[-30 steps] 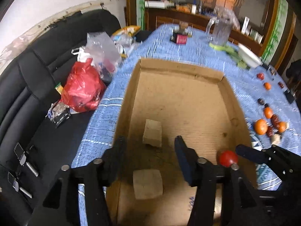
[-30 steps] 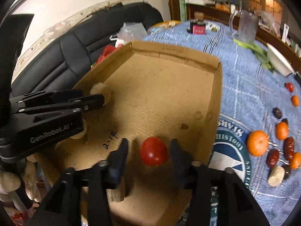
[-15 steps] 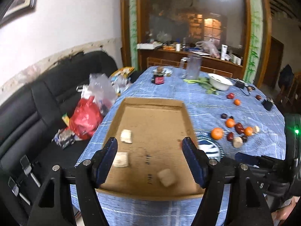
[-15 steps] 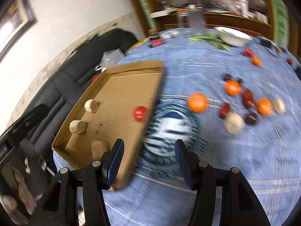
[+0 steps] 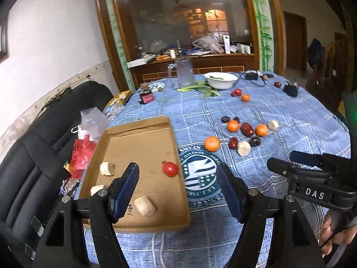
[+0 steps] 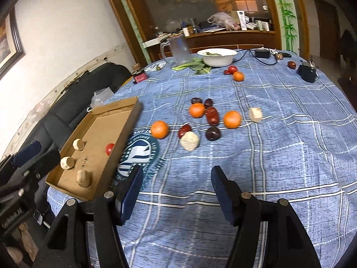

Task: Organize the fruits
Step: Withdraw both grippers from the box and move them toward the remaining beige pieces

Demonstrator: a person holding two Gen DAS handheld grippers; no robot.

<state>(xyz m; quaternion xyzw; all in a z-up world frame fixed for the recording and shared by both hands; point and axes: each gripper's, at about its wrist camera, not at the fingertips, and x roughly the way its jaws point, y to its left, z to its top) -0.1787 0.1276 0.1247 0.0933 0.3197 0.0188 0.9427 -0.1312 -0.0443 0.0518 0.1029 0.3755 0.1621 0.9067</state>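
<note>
Low in both frames, the left gripper (image 5: 178,189) and right gripper (image 6: 176,189) stand spread with nothing between their fingers; the right jaws have just been opening. At left, the cardboard tray (image 5: 142,223) holds a red tomato (image 5: 170,168). Oranges (image 6: 159,129) and dates (image 6: 212,116) lie mid-frame on the blue tablecloth (image 6: 267,156).

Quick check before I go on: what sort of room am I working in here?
Most likely a home dining or living room. A table under a blue checked cloth holds loose fruit, a black sofa sits beside it, and a cluttered wooden sideboard stands behind, below a large framed glass panel.
</note>
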